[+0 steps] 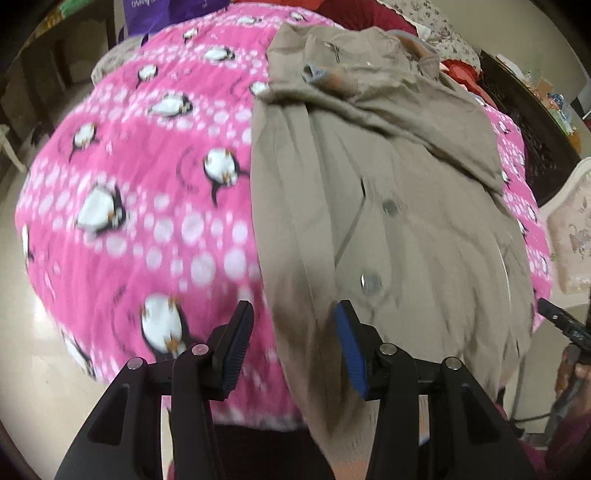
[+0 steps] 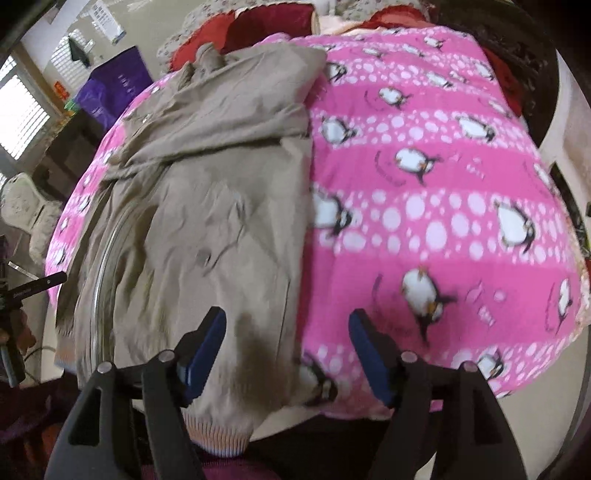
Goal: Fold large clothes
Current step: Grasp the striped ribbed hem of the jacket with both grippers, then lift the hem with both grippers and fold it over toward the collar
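A: Start at the left claw (image 1: 295,332). What is it doing?

B: It is spread wide with nothing in it. Its left finger hangs over the pink blanket (image 1: 140,177), its right finger over the near part of the jacket (image 1: 388,206), so the jacket's left edge runs up between the two.

A: And the right claw (image 2: 288,339)?

B: Also wide open and empty. It mirrors the other: the left finger is over the jacket (image 2: 221,221), the right finger over the blanket (image 2: 424,221), with the jacket's right edge between them. The ribbed hem (image 2: 221,428) hangs off the near edge just below that claw.

A: So which way does the jacket lie?

B: Lengthwise away from both claws, hem nearest, collar and folded-in sleeves at the far end. Each claw stands at its own near corner; neither looks clearly closer. My guess is the next move is to pinch the hem corners and carry them toward the collar.

A: The surface?

B: A soft bed under a penguin-print blanket, which will likely bunch if a finger digs in. Whether the fingers touch the cloth I cannot tell; the pictures are blurred.

A: The room?

B: Red pillows (image 2: 266,26) at the head, a purple bag (image 2: 114,85) by a window, and a pale chair (image 1: 569,221) beside the bed.
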Motion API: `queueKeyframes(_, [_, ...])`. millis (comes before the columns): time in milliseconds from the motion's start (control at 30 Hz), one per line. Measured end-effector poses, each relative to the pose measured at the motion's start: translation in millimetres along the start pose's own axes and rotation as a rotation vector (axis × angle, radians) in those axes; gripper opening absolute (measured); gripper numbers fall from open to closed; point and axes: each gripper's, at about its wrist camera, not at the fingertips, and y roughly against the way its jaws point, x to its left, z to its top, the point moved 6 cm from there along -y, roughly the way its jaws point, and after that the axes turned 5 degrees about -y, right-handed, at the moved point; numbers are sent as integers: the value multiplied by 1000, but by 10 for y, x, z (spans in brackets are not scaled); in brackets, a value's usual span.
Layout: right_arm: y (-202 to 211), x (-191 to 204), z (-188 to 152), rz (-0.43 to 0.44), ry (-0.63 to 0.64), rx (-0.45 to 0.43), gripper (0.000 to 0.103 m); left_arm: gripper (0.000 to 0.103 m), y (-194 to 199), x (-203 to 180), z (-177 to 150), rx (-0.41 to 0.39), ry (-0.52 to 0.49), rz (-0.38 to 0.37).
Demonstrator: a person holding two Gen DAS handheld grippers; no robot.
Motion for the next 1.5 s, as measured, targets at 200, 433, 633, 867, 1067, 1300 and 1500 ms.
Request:
queueKeyframes(200, [-44, -23, -310, 62, -4, 42, 74, 39, -121, -154, -296, 75, 27, -113])
queueKeyframes(433, [-151, 77, -638, 210, -59, 111, 76, 46, -179, -329, -426, 88, 13, -134])
queueKeyframes(633, [-375, 270, -770, 279, -73, 133, 76, 47, -213, -386, -450, 91, -20, -96])
queueKeyframes(867, [-383, 339, -708, 258, -51, 118, 76, 47, -257, -435, -428, 90, -31, -66])
queueKeyframes(1067, [-307, 501, -620, 209, 40, 86, 62, 47, -274, -418, -482, 111, -23, -70])
queueKeyframes(1300, [-150, 587, -533, 188, 138, 52, 43, 39, -312, -449, -517, 115, -34, -79])
queueKeyframes(1500, [-90, 583, -507, 190, 117, 15, 22, 2, -96, -415, -437, 74, -44, -152])
